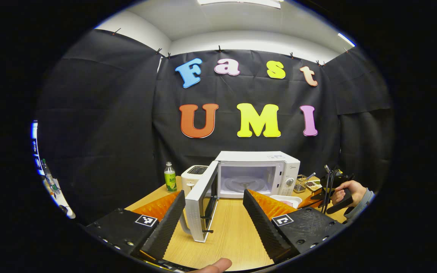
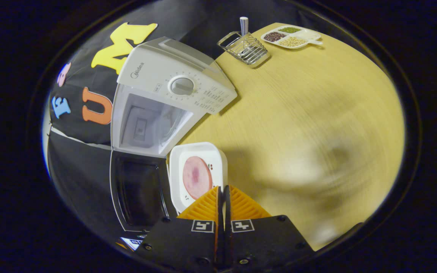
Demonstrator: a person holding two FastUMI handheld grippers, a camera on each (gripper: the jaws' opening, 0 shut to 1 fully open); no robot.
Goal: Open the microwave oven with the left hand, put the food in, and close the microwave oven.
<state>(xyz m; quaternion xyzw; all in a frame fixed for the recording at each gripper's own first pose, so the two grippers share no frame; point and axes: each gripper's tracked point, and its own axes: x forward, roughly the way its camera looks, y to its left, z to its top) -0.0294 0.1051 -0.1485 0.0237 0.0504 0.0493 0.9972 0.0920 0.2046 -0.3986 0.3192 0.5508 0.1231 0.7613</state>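
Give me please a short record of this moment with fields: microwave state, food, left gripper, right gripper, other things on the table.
microwave oven: door swung open, cavity empty
food: pink slice on a white tray, on the table in front of the oven
left gripper: jaws open, holding nothing
right gripper: jaws closed on the tray's rim
other things: green bottle, toaster, wire rack, divided dish

A staged recording booth is shown: black cloth [image 1: 101, 125] is clipped up as walls beneath a plain white ceiling [image 1: 241, 22], and kitchen goods, a microwave oven [image 1: 258, 172] and toaster [image 1: 194, 176], are set on a wooden worktop [image 1: 233, 231].
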